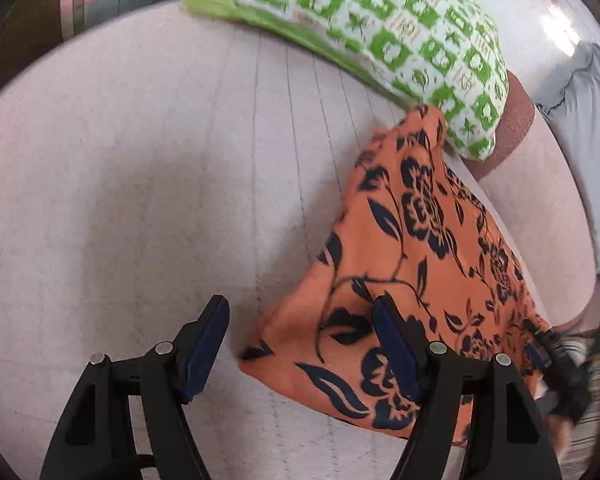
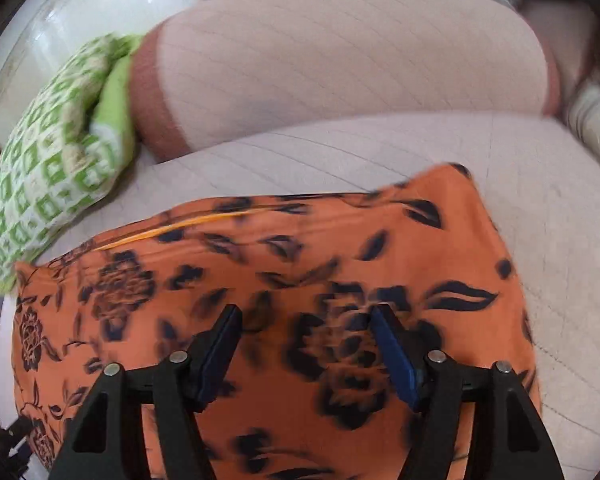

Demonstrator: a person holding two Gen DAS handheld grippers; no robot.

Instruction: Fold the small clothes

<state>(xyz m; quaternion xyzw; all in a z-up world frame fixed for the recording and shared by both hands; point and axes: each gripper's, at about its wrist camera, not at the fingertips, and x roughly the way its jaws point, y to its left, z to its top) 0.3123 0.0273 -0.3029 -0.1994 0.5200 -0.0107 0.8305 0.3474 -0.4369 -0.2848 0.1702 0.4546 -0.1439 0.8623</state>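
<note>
Orange cloth garment with a dark navy flower-and-leaf print lay flat on the pale quilted cushion surface with stitched lines; far corner reached up to the green-and-white patterned pillow, close to touching it. Seen from the right wrist view as a broad band running left to right across the seat, with a yellow-orange seam line near its far edge.

Left gripper, black with blue pads, hung with jaws spread, nothing between them; right finger over the near corner of the cloth, left finger over bare cushion. Whether the pad touched the fabric could not be told. Right gripper likewise spread wide above the middle of the print, pinching nothing; that view blurred.

Judged light, thin and limp: likely to drape and sag once lifted, to slide easily over the cushion, not fragile. Best taken at the edge, at two corners of one side, one per gripper, pinched through all layers so the fold carries over evenly.
</note>
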